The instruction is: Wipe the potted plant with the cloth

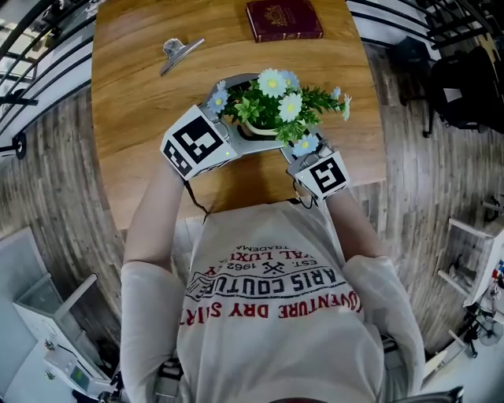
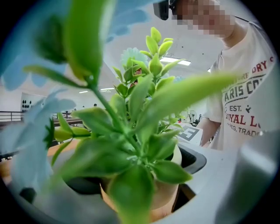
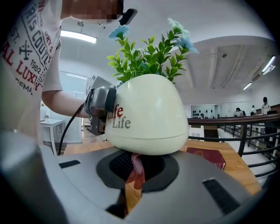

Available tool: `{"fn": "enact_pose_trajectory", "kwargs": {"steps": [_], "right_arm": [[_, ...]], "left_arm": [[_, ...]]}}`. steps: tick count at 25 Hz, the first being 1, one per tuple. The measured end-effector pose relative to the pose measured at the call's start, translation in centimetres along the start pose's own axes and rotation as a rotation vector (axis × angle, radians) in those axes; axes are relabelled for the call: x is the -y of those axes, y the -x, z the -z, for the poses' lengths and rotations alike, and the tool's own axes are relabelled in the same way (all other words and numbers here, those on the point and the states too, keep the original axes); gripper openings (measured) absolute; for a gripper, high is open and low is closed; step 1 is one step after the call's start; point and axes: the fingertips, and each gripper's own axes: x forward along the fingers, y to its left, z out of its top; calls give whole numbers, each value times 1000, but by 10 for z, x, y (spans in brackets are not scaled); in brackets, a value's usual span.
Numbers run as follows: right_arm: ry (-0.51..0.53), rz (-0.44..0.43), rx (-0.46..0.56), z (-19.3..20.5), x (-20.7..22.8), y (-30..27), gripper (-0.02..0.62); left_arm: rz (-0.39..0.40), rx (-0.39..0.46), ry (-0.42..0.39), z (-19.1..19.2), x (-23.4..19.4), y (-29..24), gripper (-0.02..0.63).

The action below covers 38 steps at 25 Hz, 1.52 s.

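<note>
Potted plant [image 1: 272, 106] stands near the front edge of the wooden table [image 1: 134, 102], between both grippers; left gripper [image 2: 144, 192] clasps its cream pot [image 3: 146, 113] on both sides, leaves crowding that camera; right gripper [image 3: 135, 170] is pinched on a reddish cloth strip [image 3: 131, 190], pressed against the pot's lower wall; red book [image 1: 284, 19] and binder clip [image 1: 179, 53] lie well apart beyond.
</note>
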Motion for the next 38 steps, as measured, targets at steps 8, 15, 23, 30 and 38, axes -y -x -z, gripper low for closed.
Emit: {"fn": "enact_pose_trajectory", "kwargs": {"steps": [8, 15, 23, 30, 38], "right_arm": [[-18, -58, 19, -5, -20, -10, 40], [-39, -91, 0, 1, -29, -3, 40], [-57, -70, -88, 28, -22, 16, 40], [-52, -5, -112, 35, -3, 17, 40], [-19, 178, -255, 68, 41, 22, 40]], "left_arm": [[-11, -5, -10, 3, -1, -2, 515], [-64, 11, 14, 12, -12, 7, 515], [-98, -28, 23, 36, -15, 24, 515], [-119, -27, 13, 45, -14, 29, 515], [-141, -59, 8, 69, -12, 18, 515]]}}
